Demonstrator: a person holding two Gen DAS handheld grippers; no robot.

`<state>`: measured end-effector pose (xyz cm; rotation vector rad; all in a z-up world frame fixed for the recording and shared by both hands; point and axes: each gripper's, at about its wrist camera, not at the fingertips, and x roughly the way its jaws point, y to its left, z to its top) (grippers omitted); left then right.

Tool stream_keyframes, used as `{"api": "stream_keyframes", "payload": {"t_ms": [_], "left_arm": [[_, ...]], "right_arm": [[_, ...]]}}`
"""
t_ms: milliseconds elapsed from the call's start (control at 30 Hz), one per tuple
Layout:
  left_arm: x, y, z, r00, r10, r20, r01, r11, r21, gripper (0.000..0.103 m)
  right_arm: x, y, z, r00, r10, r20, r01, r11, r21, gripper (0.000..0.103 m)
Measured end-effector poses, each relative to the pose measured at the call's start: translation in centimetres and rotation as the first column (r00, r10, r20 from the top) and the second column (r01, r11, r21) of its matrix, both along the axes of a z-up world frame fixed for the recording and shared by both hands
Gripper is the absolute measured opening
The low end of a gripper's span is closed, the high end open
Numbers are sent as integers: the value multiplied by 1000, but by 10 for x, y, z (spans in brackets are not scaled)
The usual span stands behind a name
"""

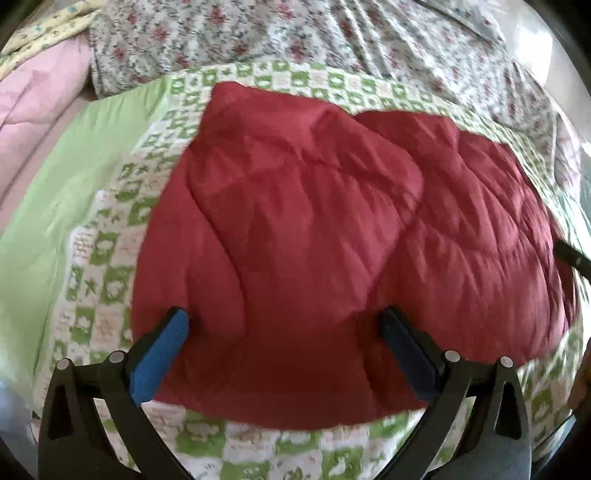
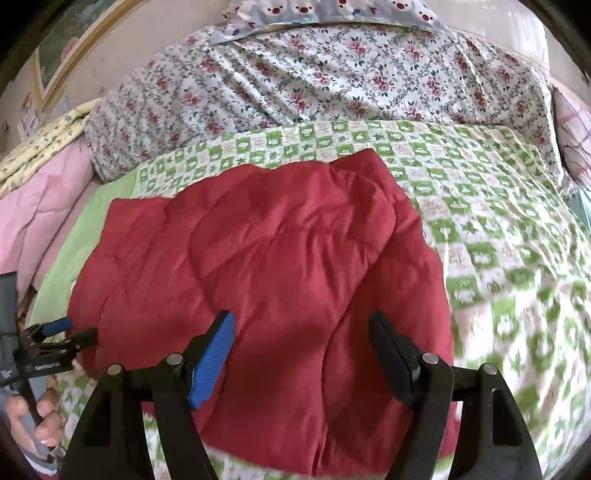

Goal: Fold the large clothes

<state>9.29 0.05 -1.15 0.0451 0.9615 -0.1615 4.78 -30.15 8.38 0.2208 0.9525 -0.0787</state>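
Note:
A red quilted padded garment [image 1: 314, 240] lies folded into a thick block on the green-and-white checked sheet [image 1: 110, 251]. It also shows in the right wrist view [image 2: 266, 266]. My left gripper [image 1: 284, 325] is open above the garment's near edge and holds nothing. My right gripper [image 2: 303, 328] is open over the garment's near right part and holds nothing. The left gripper [image 2: 70, 330] also shows in the right wrist view, at the garment's left edge, with a hand on its handle.
A floral bedspread [image 2: 332, 85] covers the far part of the bed. A pink quilt [image 2: 40, 206] and a yellow patterned cloth [image 2: 40, 144] lie at the left. A pillow with animal faces [image 2: 325, 11] is at the far end. The checked sheet [image 2: 498, 221] extends to the right.

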Motion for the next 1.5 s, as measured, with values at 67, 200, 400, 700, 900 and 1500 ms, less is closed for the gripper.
{"api": "stream_keyframes", "payload": {"t_ms": [67, 200, 400, 700, 900, 1500], "left_arm": [[15, 4, 1, 1000, 14, -5, -14, 1000, -23, 103], [60, 1, 8, 1000, 15, -22, -16, 999, -31, 103], [110, -9, -19, 994, 38, -107, -35, 999, 26, 103], [111, -10, -20, 995, 43, -93, -39, 998, 47, 103], [71, -5, 8, 999, -6, -40, 7, 1000, 13, 103], [-57, 10, -1, 995, -86, -50, 84, 996, -42, 103]], "right_arm": [[14, -5, -9, 1000, -8, -19, 8, 1000, 11, 76], [39, -4, -1, 1000, -2, 9, 2, 1000, -8, 76], [76, -31, -42, 992, -54, -110, 55, 998, 6, 81], [70, -38, -43, 993, -75, -95, 79, 996, 38, 81], [48, -31, -10, 998, -61, -28, 62, 997, 36, 83], [-98, 30, 6, 998, 54, -12, -53, 996, 76, 91]]}}
